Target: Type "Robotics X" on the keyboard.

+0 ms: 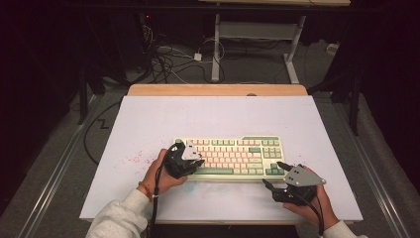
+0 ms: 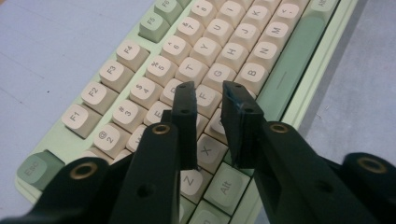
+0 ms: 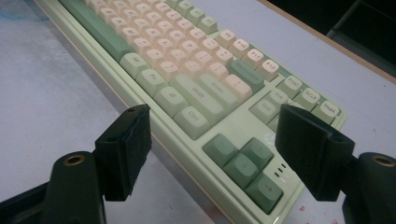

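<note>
- Keyboard (image 1: 233, 157), cream and green, lies flat on the white counter (image 1: 218, 116), right of centre toward the near edge.
- Left tongs (image 2: 208, 93) over the keyboard's left letter keys; jaws a small gap apart, nothing between them, tips just above the keys around F.
- Right tongs (image 3: 212, 128) by the keyboard's near-right corner; jaws wide apart, gripping nothing, arrow keys (image 3: 247, 163) showing between them.
</note>
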Demonstrator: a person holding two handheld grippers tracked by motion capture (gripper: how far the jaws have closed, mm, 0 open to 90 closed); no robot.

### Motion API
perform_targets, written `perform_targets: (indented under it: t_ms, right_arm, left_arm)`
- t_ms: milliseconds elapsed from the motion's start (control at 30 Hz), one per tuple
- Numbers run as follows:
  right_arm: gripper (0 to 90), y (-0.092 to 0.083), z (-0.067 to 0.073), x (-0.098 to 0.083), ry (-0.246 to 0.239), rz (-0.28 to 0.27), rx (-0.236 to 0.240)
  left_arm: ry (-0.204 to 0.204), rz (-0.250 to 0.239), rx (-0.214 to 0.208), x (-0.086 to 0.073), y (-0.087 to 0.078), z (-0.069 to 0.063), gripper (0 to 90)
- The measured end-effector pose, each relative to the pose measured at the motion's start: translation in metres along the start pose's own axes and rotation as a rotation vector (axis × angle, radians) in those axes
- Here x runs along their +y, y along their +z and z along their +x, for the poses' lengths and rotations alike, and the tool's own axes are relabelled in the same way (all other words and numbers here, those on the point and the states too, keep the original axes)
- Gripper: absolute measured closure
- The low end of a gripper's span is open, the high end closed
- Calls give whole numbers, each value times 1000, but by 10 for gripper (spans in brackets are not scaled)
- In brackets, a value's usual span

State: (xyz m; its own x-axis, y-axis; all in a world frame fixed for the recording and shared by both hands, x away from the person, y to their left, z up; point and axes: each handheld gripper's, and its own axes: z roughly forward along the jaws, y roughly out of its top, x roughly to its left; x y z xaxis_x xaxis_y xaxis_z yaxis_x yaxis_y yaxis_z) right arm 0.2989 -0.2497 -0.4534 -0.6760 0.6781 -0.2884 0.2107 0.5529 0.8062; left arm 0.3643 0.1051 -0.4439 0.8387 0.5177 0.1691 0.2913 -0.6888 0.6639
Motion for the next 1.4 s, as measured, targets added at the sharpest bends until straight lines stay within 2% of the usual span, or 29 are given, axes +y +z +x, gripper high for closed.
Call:
perform_targets:
  t_ms: [233,367,600,800,1033,1233,1267,1333,1400]
  right_arm:
    - [276,0,0,0,4,0,0]
    - [276,-1,0,1,2,-2,0]
    - [276,-1,0,1,3,-2,0]
    - [276,-1,0,1,3,-3,0]
    - [276,-2,0,1,4,-5,-1]
    - [276,-1,1,1,4,-3,-3]
    - [276,-1,1,2,5,-3,-2]
    - [276,-1,1,2,9,0,-2]
    - [276,0,1,2,6,1,-1]
  left_arm:
    - [10,-41,23,-5,-7,-2,600]
    - [5,-52,64,-10,-11,-4,468]
    - [1,-83,83,-20,-18,-10,273]
    - [-5,-101,85,-33,-24,-12,202]
    - [-30,-95,114,-52,-31,-10,199]
    - [-69,-70,133,-70,-38,-6,256]
    - [-66,-69,142,-73,-40,-6,273]
    - [-90,-67,131,-77,-42,-4,348]
    - [-98,-58,119,-80,-44,-1,440]
